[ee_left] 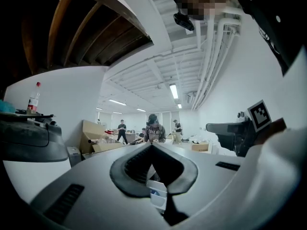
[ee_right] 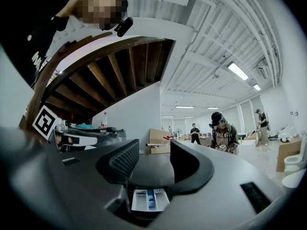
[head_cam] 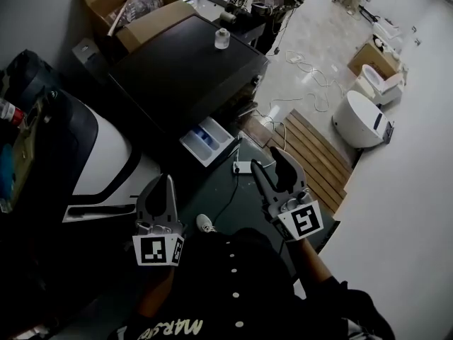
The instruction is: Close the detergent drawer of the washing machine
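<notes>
White plastic detergent drawer (head_cam: pixel 207 141) is sticking out of the black washing machine (head_cam: pixel 184 69). 2 grippers near it: left gripper (head_cam: pixel 163 184) jaws pinched together, right gripper (head_cam: pixel 270 163) jaws wide, empty.

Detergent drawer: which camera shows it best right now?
Head view: the detergent drawer is seen whole from above, pulled out of the washing machine, compartments visible. The right gripper view shows it small, front-on, between open jaws; the left gripper view shows only a sliver behind its jaws.
</notes>
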`<state>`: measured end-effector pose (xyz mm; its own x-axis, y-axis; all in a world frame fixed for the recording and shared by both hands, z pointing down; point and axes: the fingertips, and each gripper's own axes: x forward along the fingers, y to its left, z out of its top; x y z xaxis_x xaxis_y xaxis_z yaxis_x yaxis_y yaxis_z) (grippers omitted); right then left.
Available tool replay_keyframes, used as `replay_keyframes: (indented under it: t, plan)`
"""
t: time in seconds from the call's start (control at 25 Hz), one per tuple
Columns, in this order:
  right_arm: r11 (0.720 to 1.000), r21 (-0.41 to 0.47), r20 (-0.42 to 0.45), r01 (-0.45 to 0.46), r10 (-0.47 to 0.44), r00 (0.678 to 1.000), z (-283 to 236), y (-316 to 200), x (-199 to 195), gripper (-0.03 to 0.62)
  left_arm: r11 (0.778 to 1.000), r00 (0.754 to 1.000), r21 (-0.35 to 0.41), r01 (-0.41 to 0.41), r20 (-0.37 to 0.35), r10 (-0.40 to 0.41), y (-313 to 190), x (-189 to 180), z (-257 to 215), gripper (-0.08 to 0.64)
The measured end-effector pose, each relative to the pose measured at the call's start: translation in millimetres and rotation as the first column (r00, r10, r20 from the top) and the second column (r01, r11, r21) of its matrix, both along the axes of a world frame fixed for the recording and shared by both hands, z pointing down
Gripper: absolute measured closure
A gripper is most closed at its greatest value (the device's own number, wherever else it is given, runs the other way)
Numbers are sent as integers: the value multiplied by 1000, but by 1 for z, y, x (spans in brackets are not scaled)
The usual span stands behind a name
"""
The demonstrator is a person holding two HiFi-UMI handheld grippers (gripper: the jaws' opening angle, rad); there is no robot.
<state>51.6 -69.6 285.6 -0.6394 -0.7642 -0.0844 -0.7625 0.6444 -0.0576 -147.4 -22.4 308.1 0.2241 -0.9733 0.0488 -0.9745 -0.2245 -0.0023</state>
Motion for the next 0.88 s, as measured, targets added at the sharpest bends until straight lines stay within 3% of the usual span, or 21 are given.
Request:
replay_keyframes:
  t: [0.2,0.48,0.88]
  plan:
    - [999,-16,-8,-28,28,1000,11,-6,-9,393,999,999,-13,-32,5,32,-8,-12,6,557]
    - [993,-109,-51,-39,33,998,64,-19,-3,393,996,999,-79,-45,3,46,-19,-4,27,557]
    - [978,-205,-163,35,-69,984,155,-49,-3,394,986,998,-156,-51,14,54,-43,24,44,557]
